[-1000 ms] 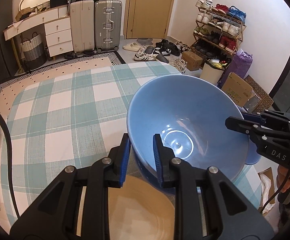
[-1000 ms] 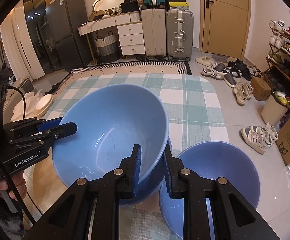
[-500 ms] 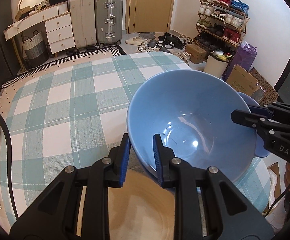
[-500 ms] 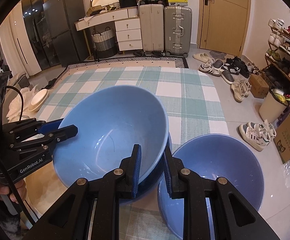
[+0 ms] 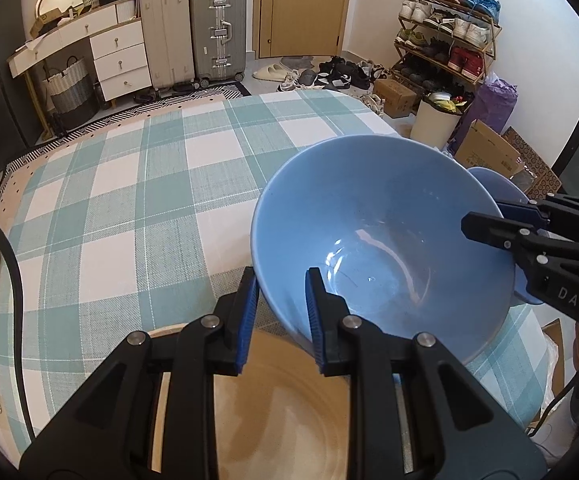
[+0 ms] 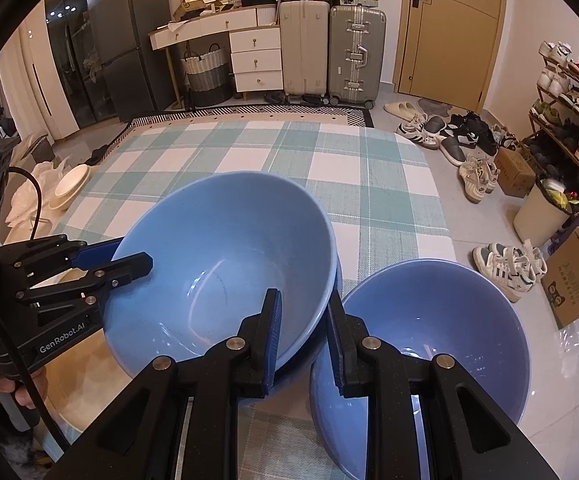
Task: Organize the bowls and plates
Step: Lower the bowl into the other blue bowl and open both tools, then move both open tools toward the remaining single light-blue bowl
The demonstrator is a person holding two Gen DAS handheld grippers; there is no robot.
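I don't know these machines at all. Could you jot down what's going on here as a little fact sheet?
Held item: large blue bowl, tilted
Left claw: clamped on the bowl's near-left rim
Right claw: clamped on the opposite rim
Beneath it: what looks like another blue bowl's rim
Beside it: second blue bowl
Also there: tan plate
Surface: checked tablecloth
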